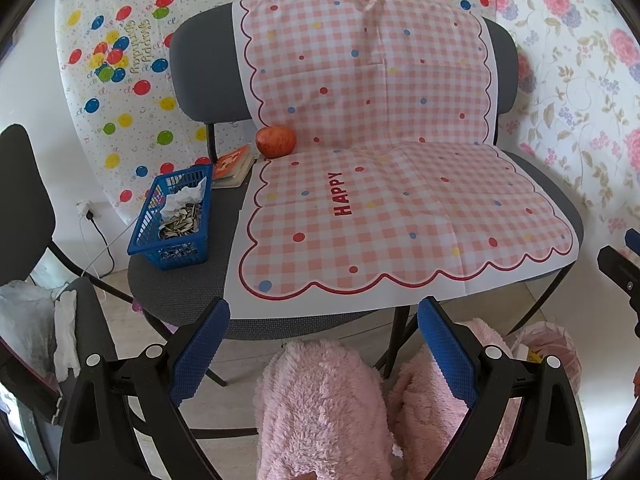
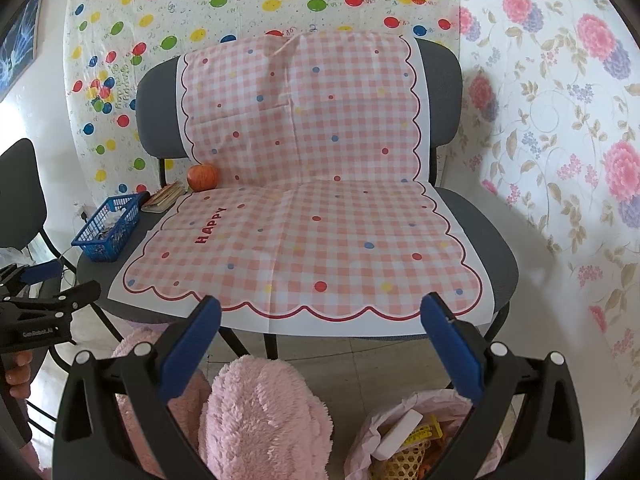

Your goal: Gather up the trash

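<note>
A blue plastic basket point(image 1: 174, 222) stands on the left part of the grey chair seat point(image 1: 180, 280). It holds sunflower seed shells point(image 1: 182, 222) and a crumpled white tissue point(image 1: 184, 198). The basket also shows in the right wrist view point(image 2: 108, 226). My left gripper point(image 1: 324, 320) is open and empty, in front of the seat's front edge. My right gripper point(image 2: 320, 316) is open and empty, in front of the seat's front edge. A bin lined with a pink bag point(image 2: 404, 440) holds trash on the floor, below the right gripper.
A pink checked "HAPPY" cloth point(image 1: 400, 216) covers the seat and backrest. A red apple point(image 1: 276, 142) and a book point(image 1: 234, 164) lie at the back left of the seat. Pink fluffy legs point(image 1: 320, 408) are below. Another chair point(image 1: 24, 208) stands at left.
</note>
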Motion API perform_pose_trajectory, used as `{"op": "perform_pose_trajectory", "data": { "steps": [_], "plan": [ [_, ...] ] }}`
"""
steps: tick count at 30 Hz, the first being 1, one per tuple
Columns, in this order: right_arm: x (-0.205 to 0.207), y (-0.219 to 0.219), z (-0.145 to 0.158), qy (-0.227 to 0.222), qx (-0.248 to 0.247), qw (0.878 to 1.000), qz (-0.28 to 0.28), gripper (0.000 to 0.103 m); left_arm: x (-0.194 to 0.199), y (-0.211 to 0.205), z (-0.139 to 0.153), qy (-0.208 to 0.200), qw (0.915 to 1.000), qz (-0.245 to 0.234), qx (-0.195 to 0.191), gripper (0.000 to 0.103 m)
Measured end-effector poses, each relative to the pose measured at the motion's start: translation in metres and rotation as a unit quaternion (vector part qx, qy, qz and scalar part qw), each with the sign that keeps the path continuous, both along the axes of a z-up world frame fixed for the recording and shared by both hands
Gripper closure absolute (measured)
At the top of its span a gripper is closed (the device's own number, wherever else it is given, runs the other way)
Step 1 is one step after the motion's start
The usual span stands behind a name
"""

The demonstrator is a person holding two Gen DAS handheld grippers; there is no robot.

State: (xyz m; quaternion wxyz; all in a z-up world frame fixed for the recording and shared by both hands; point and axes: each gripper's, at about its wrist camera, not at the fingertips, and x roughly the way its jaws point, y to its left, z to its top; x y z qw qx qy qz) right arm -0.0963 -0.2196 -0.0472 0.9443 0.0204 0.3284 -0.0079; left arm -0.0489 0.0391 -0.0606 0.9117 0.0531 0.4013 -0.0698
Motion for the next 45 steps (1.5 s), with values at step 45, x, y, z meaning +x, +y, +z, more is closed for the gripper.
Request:
{"op": "perform_pose_trajectory", "data": {
  "steps": [45],
  "plan": [
    [-0.0006,0.0028,-0.0049,0.003,0.007,1.000,-0.003,0.005,0.0032,-0.0033,0.0000,-0.003,0.9999,-0.009,0.007,0.009]
  ]
}}
